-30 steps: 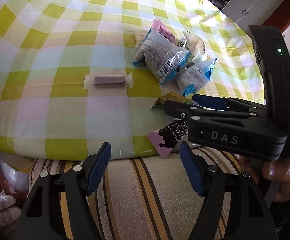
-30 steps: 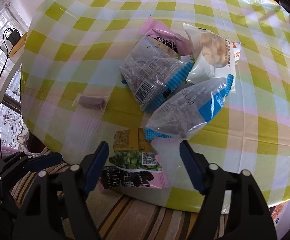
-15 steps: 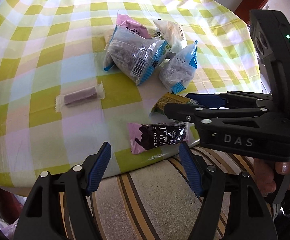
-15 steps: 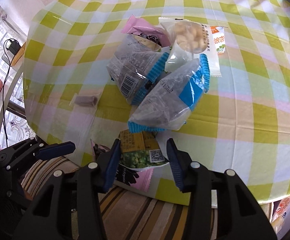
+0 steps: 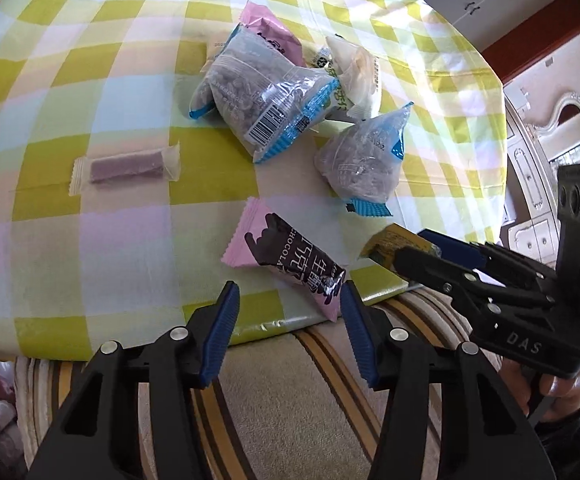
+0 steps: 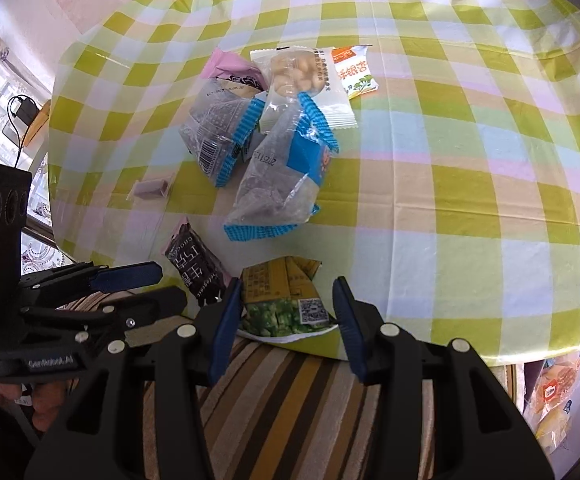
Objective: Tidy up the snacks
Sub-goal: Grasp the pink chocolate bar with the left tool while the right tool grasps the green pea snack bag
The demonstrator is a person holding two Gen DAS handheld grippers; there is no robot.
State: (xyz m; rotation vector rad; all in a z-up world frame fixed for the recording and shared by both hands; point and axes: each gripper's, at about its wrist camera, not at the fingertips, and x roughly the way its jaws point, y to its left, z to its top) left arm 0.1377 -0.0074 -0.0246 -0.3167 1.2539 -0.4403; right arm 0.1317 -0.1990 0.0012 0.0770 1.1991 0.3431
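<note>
The left gripper (image 5: 288, 300) sits at the near edge of the checked surface (image 5: 90, 240), its fingers (image 5: 222, 336) closing. The pink-and-black chocolate bar (image 5: 286, 260) lies at twelve o'clock from them, its near end hanging over the edge and brushing the right-hand pad. The other pad is clear of it, so the fingers are released, not clenched. A second ago that bar was half hidden behind the right gripper and the left fingers stood wider. It now lies in plain sight, angled toward eleven o'clock.

The right gripper (image 6: 286, 312) has narrowed too. The yellow-and-green pea packet (image 6: 286, 300) sits between its fingers (image 6: 222, 328). The left pad touches the packet's side, but whether the right pad presses cannot be told. Earlier the packet lay ahead of wider fingers.

At twelve to one o'clock from the left gripper lies the pile: two clear blue-edged bags (image 5: 266, 100), a pink packet (image 5: 274, 36) and a white nut packet (image 6: 302, 84). A small purple bar (image 5: 126, 168) lies alone at ten o'clock. A striped cushion (image 5: 290, 400) shows below the edge.
</note>
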